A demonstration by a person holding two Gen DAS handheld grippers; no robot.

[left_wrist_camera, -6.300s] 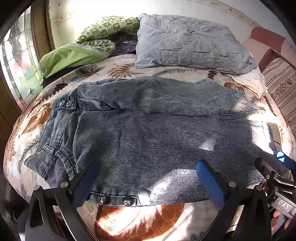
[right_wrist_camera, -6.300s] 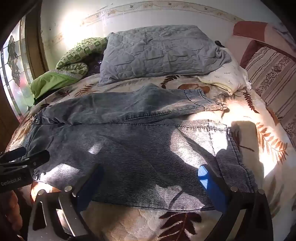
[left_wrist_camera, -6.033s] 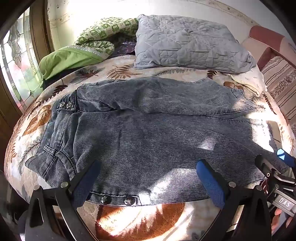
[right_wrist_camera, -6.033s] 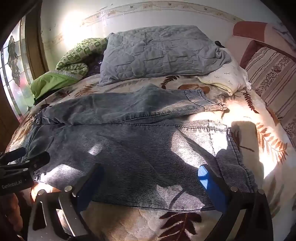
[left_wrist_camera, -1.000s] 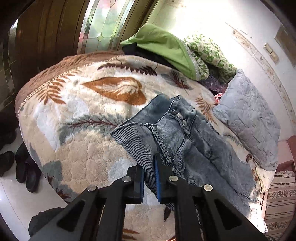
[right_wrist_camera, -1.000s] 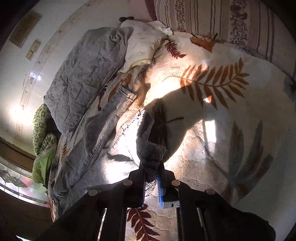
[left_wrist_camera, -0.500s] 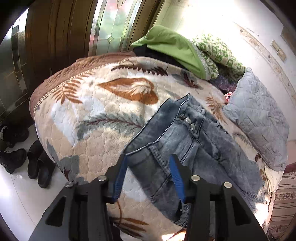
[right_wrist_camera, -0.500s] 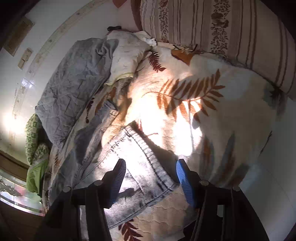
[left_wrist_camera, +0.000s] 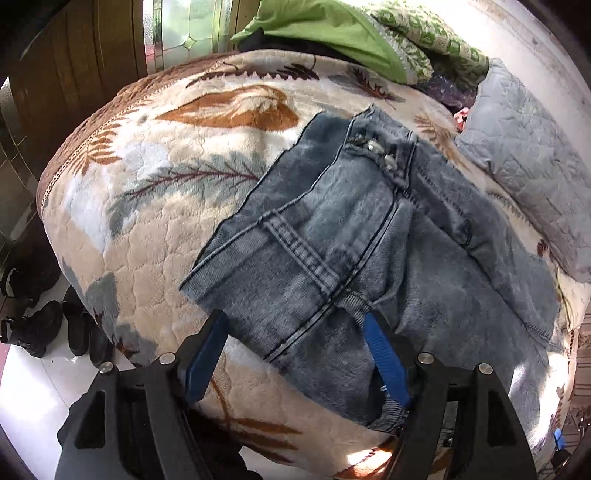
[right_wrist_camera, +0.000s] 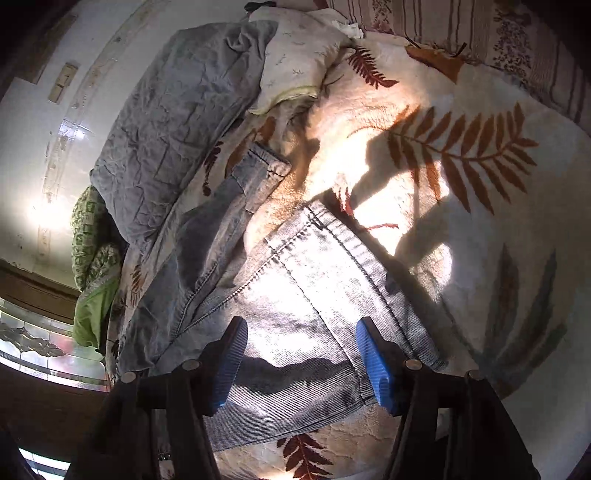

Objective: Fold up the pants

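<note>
Grey-blue denim pants [left_wrist_camera: 369, 251] lie flat on a leaf-patterned bedspread [left_wrist_camera: 177, 184]. The left wrist view shows the waistband end with metal buttons [left_wrist_camera: 373, 147] and a belt loop. My left gripper [left_wrist_camera: 295, 350] is open and empty, hovering over the waistband's near corner. The right wrist view shows the leg ends of the pants [right_wrist_camera: 325, 280], the near hem in sunlight and the far hem [right_wrist_camera: 266, 162] beyond it. My right gripper [right_wrist_camera: 301, 354] is open and empty over the near leg hem.
A grey quilted pillow [left_wrist_camera: 524, 158] and green bedding [left_wrist_camera: 332, 29] lie at the head of the bed. A striped cushion [right_wrist_camera: 498, 40] lines the far side. Black shoes [left_wrist_camera: 40, 328] stand on the white floor by the bed's edge. A wooden window frame [left_wrist_camera: 92, 55] is behind.
A second ago both grippers were shut on the pants, left on the waistband and right on the leg hem. Both have since opened and let go; the cloth lies flat.
</note>
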